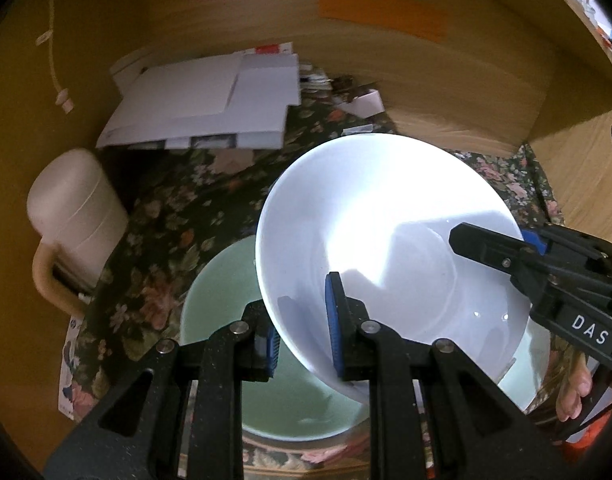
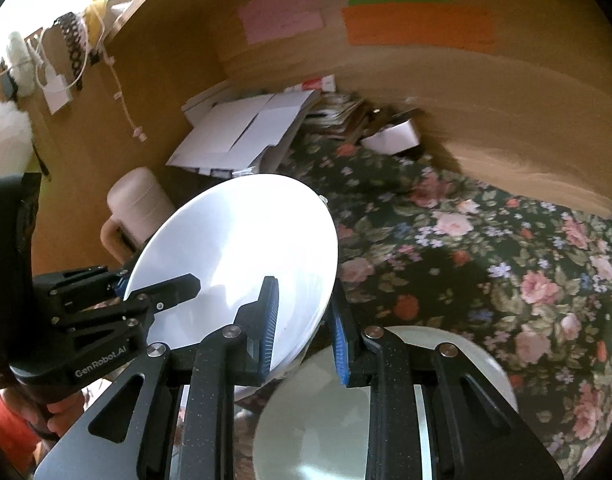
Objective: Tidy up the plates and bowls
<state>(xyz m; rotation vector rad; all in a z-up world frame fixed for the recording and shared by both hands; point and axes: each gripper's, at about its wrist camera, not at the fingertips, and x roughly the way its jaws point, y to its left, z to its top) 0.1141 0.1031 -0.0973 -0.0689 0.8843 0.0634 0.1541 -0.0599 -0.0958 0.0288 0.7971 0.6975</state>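
I pinch the empty, glossy white ceramic bowl (image 1: 386, 240) by its rim from both sides: my left gripper (image 1: 306, 332) clamps the near edge, my right gripper (image 2: 303, 332) the opposite one. The bowl hangs tilted just above an empty pale green bowl (image 1: 221, 292) on the dark floral tablecloth (image 2: 486, 260).

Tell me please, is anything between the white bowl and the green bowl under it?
Nothing visible is. The white bowl, held at opposite rims by the left gripper and right gripper, hangs tilted right above the green bowl, whose inside looks empty where it shows.
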